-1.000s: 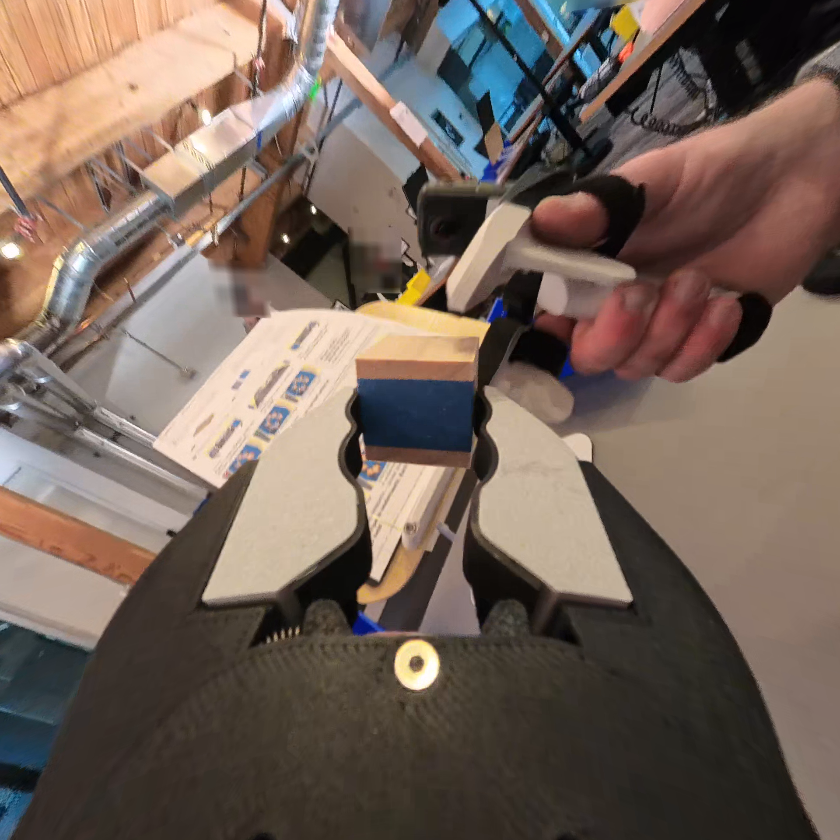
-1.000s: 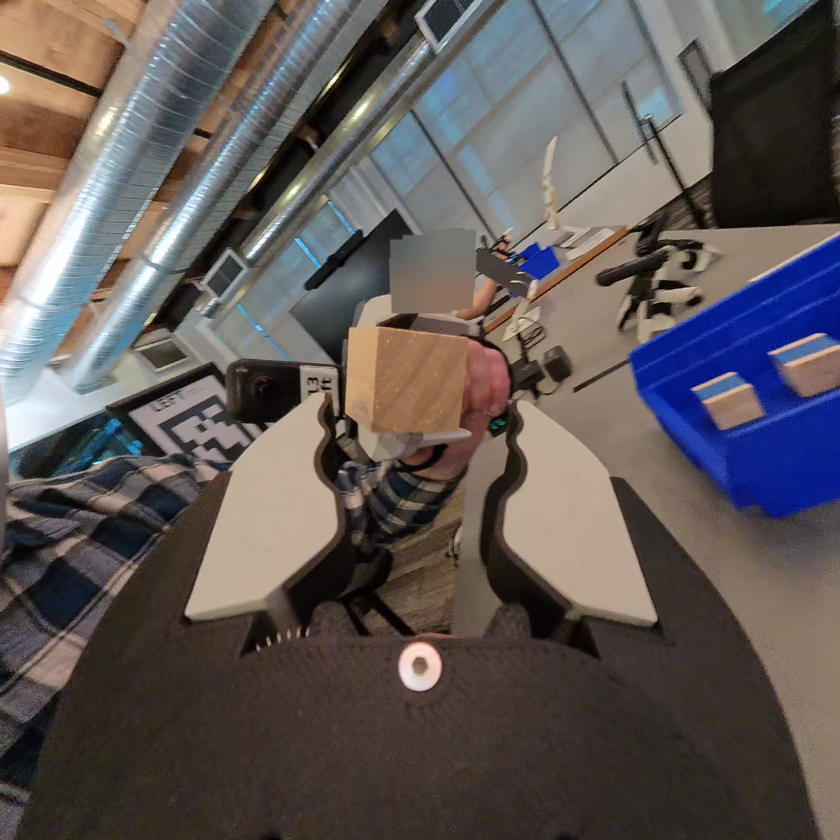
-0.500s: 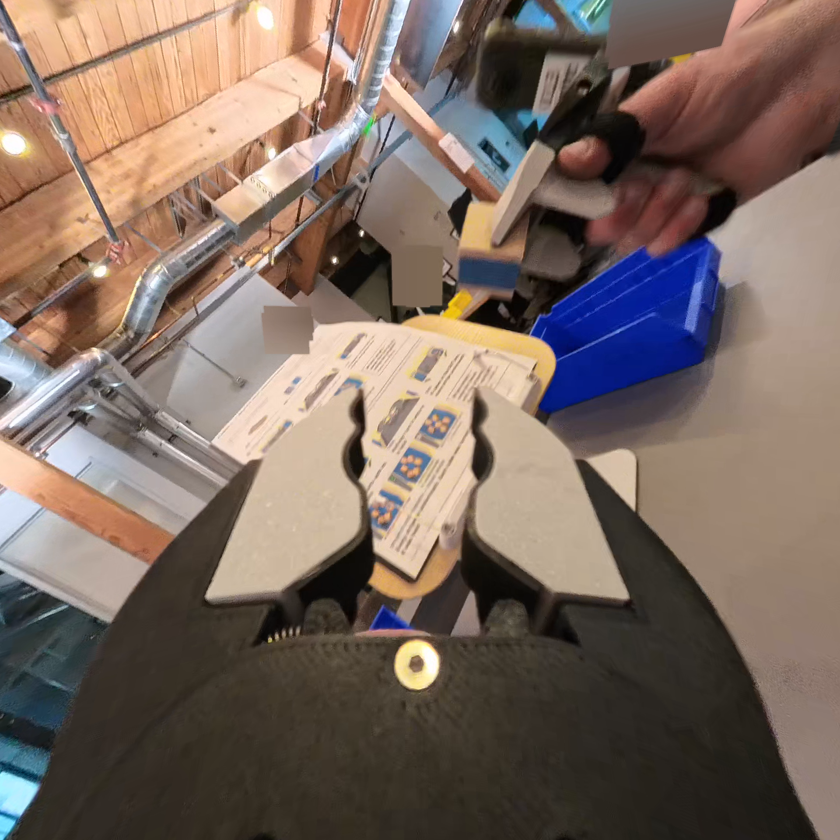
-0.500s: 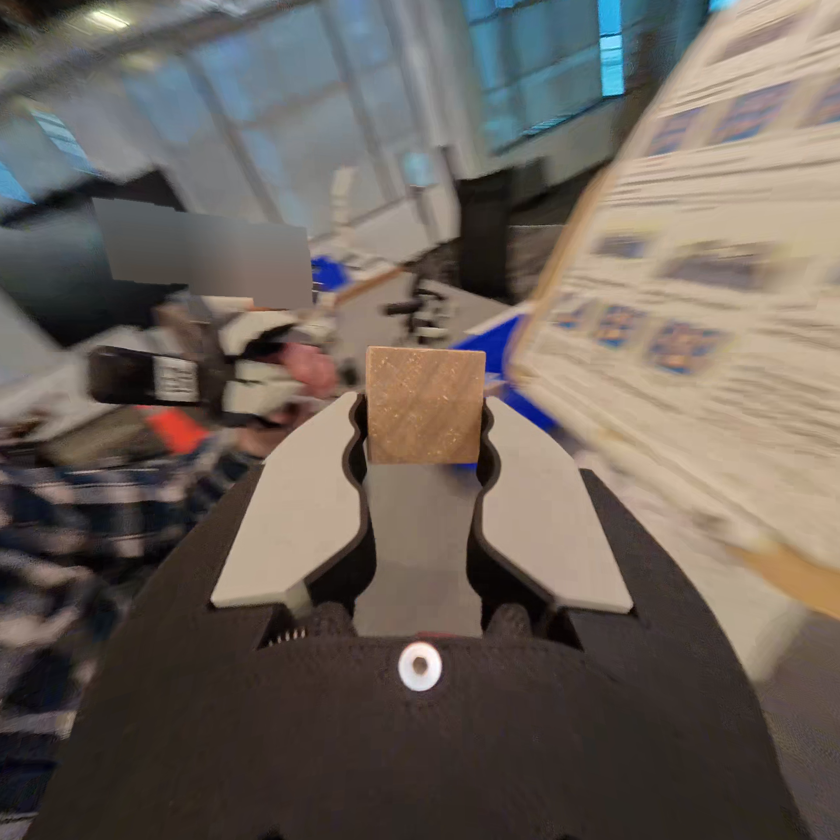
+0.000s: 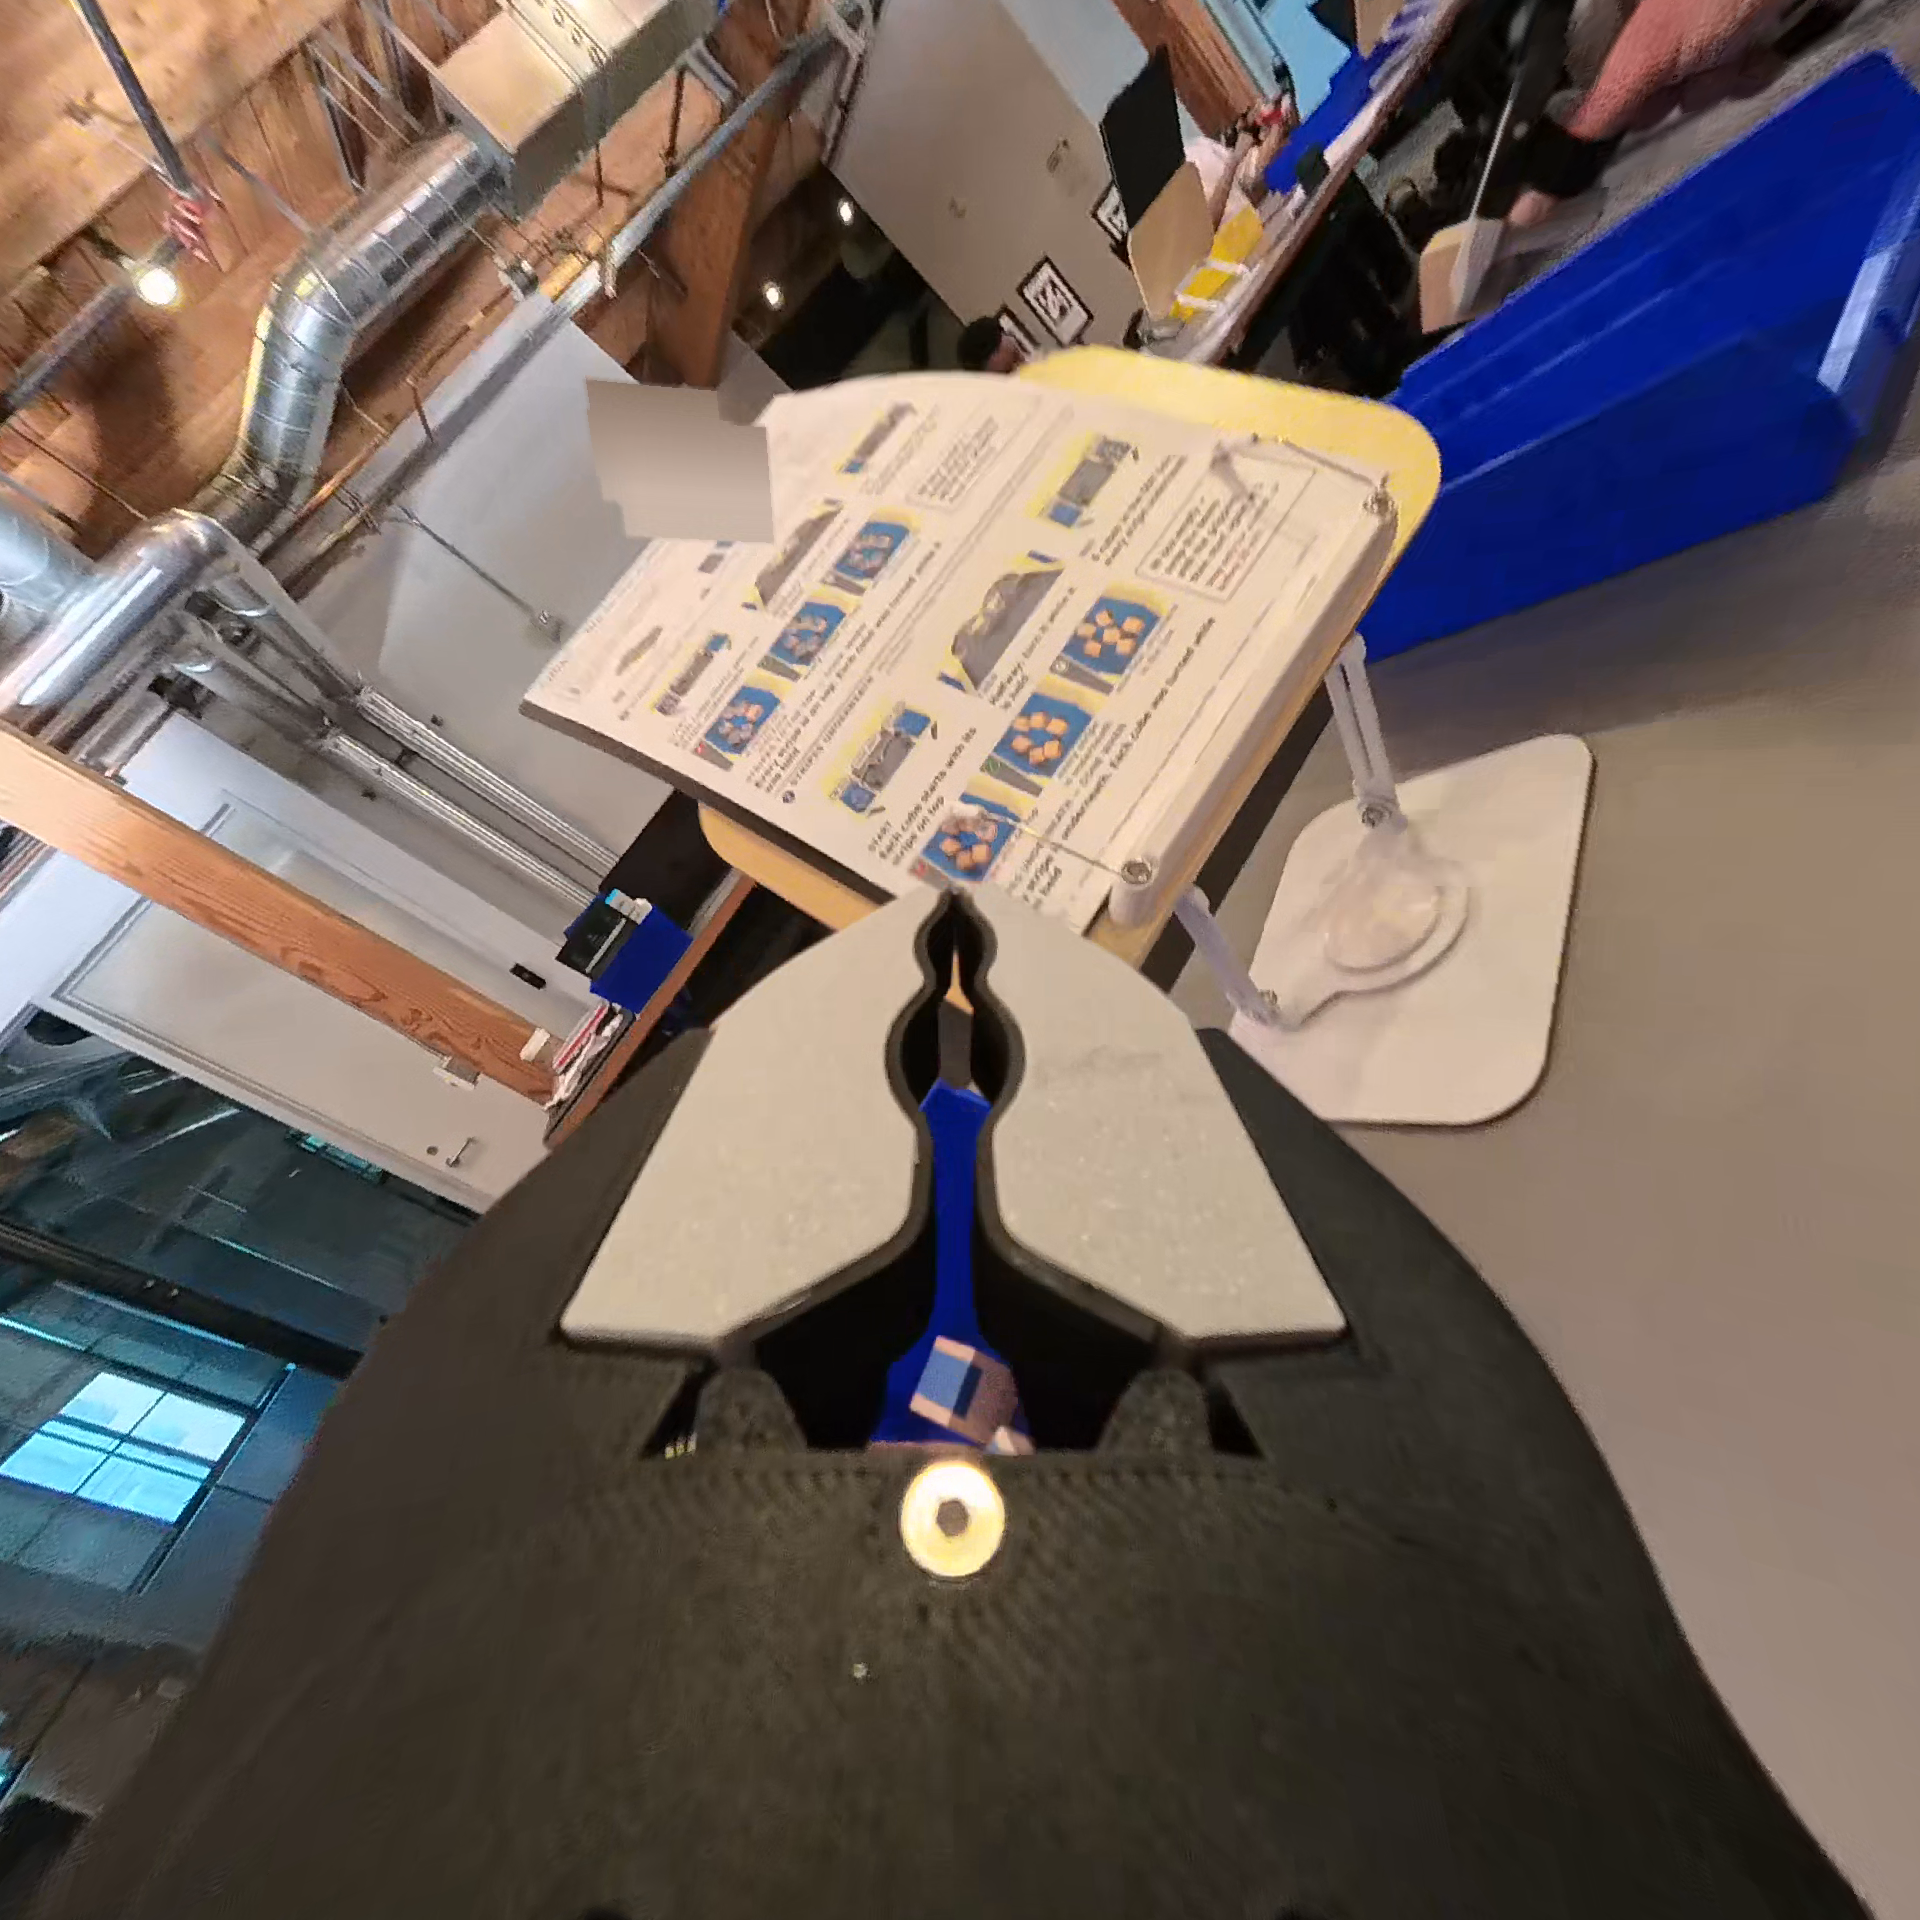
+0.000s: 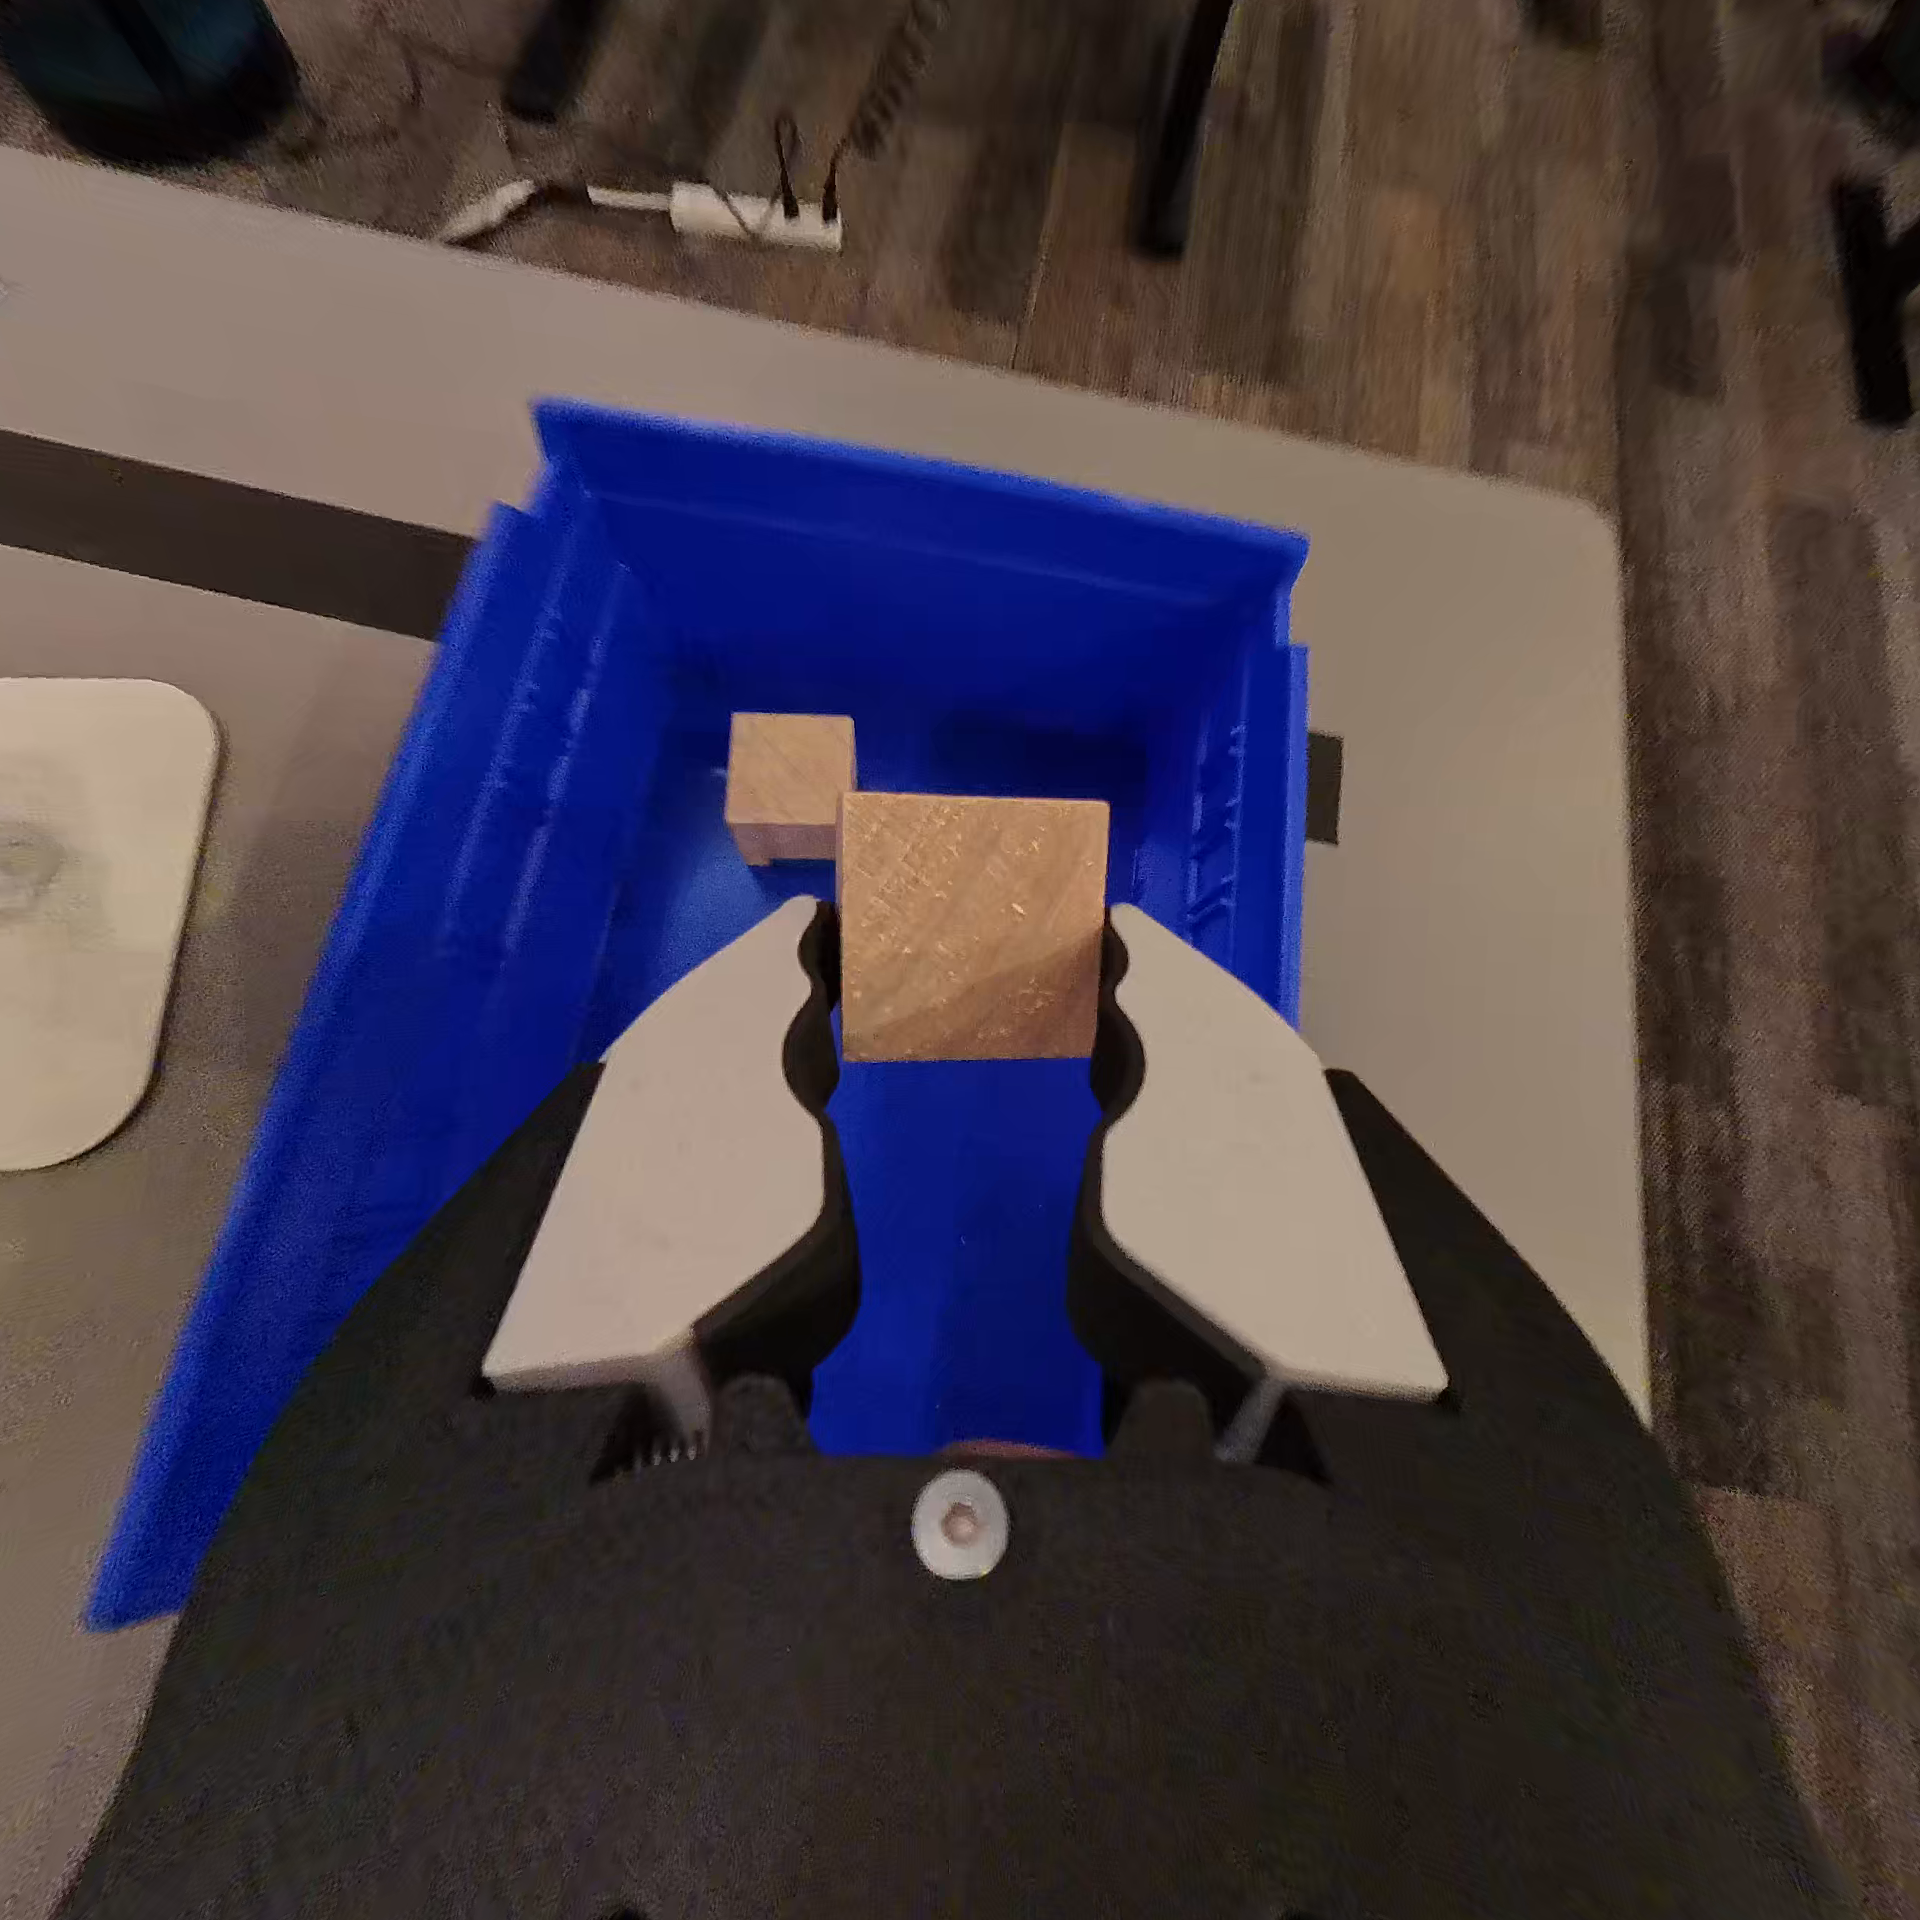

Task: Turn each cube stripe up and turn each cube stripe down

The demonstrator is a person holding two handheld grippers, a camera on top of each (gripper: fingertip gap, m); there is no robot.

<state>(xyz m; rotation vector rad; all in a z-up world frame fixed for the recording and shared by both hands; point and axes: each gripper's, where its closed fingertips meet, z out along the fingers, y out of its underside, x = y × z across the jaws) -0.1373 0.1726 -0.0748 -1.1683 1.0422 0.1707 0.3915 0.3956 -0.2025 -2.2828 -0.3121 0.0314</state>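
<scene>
My right gripper [image 6: 966, 925] is shut on a wooden cube [image 6: 971, 930], both pads pressed on its sides and a plain wood face towards the camera. It hangs over the open blue bin [image 6: 499, 831]. Another cube [image 6: 790, 779] lies in that bin with plain wood on top. My left gripper [image 5: 951, 904] is shut with its fingertips together and nothing between them. Through the gap behind its fingers I see a blue surface and a cube with a blue stripe [image 5: 961, 1392]. The blue bin also shows at the upper right of the left wrist view [image 5: 1662, 416].
A stand with a printed instruction sheet [image 5: 987, 644] rises just ahead of the left gripper, on a white base plate [image 5: 1455, 935] that also shows in the right wrist view [image 6: 83, 914]. The grey table [image 6: 1455, 727] ends past the bin, with wood floor and a power strip [image 6: 727, 218] beyond.
The left gripper held the striped cube, and the right gripper closed on it and took it away. The left fingers then came together on air. The right gripper swung down over the bin with the cube.
</scene>
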